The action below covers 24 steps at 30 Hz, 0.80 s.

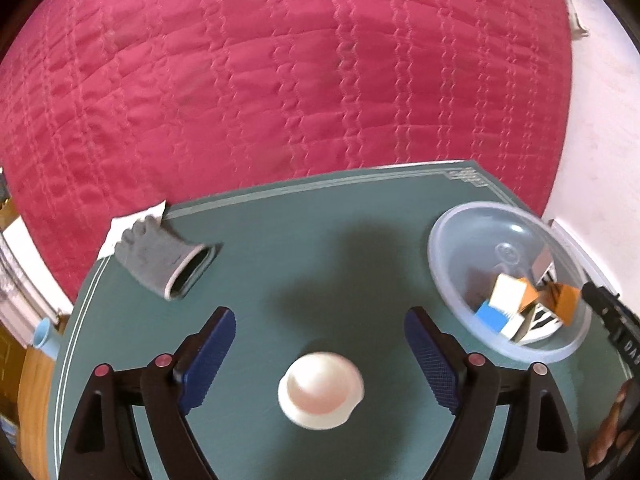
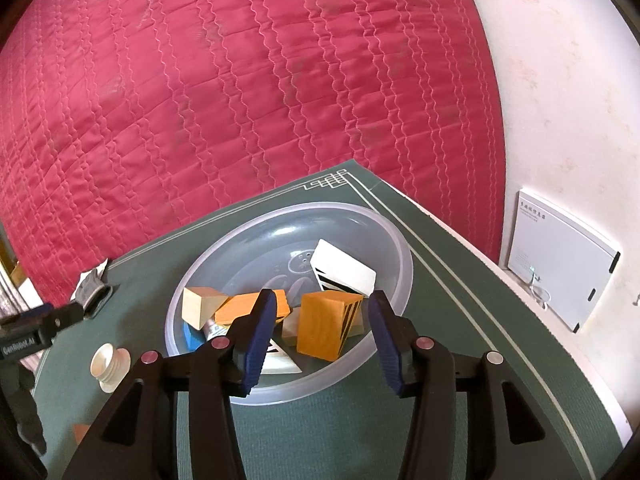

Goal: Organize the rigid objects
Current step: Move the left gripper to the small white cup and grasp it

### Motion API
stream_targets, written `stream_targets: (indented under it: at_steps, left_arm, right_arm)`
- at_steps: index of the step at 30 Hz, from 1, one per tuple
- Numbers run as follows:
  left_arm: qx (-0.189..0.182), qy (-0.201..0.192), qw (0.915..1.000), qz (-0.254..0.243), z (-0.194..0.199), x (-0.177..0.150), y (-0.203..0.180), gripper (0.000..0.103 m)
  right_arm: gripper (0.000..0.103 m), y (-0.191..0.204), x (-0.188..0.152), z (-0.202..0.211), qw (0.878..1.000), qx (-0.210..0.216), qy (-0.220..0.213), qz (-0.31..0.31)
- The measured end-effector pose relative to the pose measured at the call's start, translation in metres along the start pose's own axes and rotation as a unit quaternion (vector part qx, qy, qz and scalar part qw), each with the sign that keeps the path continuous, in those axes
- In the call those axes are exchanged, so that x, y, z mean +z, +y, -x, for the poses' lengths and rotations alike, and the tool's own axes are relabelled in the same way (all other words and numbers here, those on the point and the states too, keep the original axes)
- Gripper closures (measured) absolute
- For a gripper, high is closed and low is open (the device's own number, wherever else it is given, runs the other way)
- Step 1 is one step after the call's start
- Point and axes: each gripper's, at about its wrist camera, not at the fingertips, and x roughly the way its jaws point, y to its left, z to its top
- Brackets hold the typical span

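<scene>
A small white cup-shaped cap [image 1: 321,389] sits on the green mat [image 1: 304,248], between and just below my left gripper's [image 1: 320,340] open blue pads. It also shows in the right wrist view [image 2: 109,365] at the left. A clear plastic bowl [image 2: 256,240] holds several wooden blocks: an orange block with black stripes [image 2: 326,326], a white striped block [image 2: 340,268], a pale block [image 2: 198,306]. My right gripper [image 2: 322,316] is open and empty above the bowl's near side. The bowl also shows in the left wrist view [image 1: 460,248].
A grey glove [image 1: 164,258] lies on a white paper at the mat's far left. A red quilted bed [image 1: 280,80] lies beyond the mat. A white box [image 2: 560,260] hangs on the wall to the right. A small orange piece [image 2: 82,432] lies on the mat's near left.
</scene>
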Motion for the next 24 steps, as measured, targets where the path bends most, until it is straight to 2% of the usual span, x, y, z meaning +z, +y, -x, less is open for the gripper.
stream_targets:
  at_steps: [12, 24]
  left_arm:
    - [-0.006, 0.049, 0.9987, 0.014, -0.023, -0.033, 0.011, 0.013]
    - [-0.011, 0.071, 0.9974, 0.01, -0.036, -0.042, 0.006, 0.015]
  right_arm:
    - [0.047, 0.006, -0.001, 0.0, 1.0, 0.009, 0.004, 0.011]
    - [0.047, 0.014, -0.003, -0.002, 0.999, 0.026, 0.013, 0.032]
